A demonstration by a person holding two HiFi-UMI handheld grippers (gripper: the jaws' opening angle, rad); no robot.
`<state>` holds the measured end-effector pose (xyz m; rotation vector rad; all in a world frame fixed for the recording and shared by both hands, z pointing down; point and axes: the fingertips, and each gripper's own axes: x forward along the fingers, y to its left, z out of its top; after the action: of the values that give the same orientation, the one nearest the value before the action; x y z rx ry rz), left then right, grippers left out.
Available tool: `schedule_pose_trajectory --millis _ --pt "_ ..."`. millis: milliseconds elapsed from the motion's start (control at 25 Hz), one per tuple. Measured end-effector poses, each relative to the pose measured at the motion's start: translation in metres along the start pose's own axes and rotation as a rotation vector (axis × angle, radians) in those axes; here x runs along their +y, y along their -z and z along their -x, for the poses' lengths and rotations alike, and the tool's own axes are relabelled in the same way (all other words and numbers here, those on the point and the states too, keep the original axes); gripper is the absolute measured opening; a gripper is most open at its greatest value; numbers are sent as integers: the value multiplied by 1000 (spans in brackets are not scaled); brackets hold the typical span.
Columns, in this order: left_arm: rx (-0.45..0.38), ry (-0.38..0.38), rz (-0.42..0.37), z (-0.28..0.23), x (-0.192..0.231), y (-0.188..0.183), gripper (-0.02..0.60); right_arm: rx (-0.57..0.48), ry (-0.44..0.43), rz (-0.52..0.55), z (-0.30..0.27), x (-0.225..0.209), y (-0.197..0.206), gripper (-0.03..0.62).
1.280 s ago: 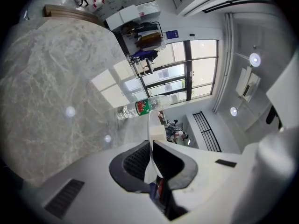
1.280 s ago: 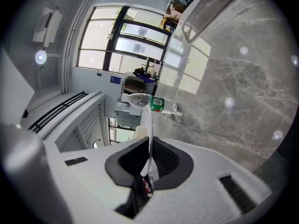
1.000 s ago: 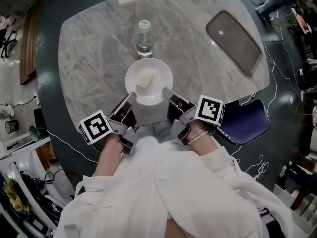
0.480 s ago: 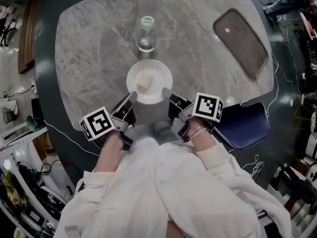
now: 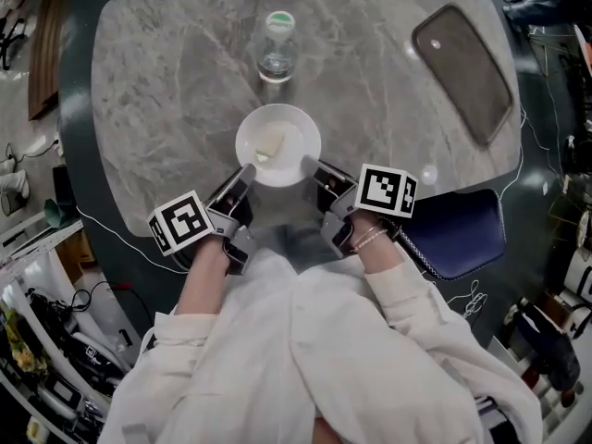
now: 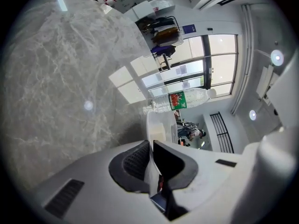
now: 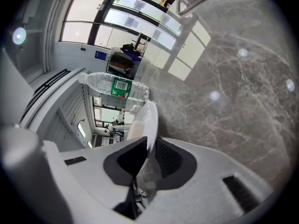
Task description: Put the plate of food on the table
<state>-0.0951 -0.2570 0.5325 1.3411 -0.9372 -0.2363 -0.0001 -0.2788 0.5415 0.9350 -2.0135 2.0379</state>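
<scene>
Left hand-held gripper [image 5: 242, 172] pinches the round white plate's [image 5: 294, 124] near-left rim, and the right hand-held gripper [image 5: 312, 166] its near-right rim. The plate lies straight ahead of both, equally near, over the grey marble tabletop [image 5: 157, 81]. Whether its base touches down is unclear.

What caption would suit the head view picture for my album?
Left gripper and right gripper clamp the rim of a white plate of food over a marble table near a water bottle.

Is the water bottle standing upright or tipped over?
Upright. In the head view the water bottle stands on the marble table, capped end up, just beyond the plate.
</scene>
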Motion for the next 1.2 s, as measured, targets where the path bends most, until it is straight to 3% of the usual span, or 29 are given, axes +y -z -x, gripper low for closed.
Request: schedule_pose_trajectory --millis 280,640,1200 --pt "10 -27 4 -3 13 3 31 29 45 36 -5 -10 6 32" --pt "16 -83 -4 -4 27 6 31 92 127 157 -12 -15 9 41" --pt "-9 -169 -68 -16 33 -11 31 103 284 278 -19 -27 -9 58"
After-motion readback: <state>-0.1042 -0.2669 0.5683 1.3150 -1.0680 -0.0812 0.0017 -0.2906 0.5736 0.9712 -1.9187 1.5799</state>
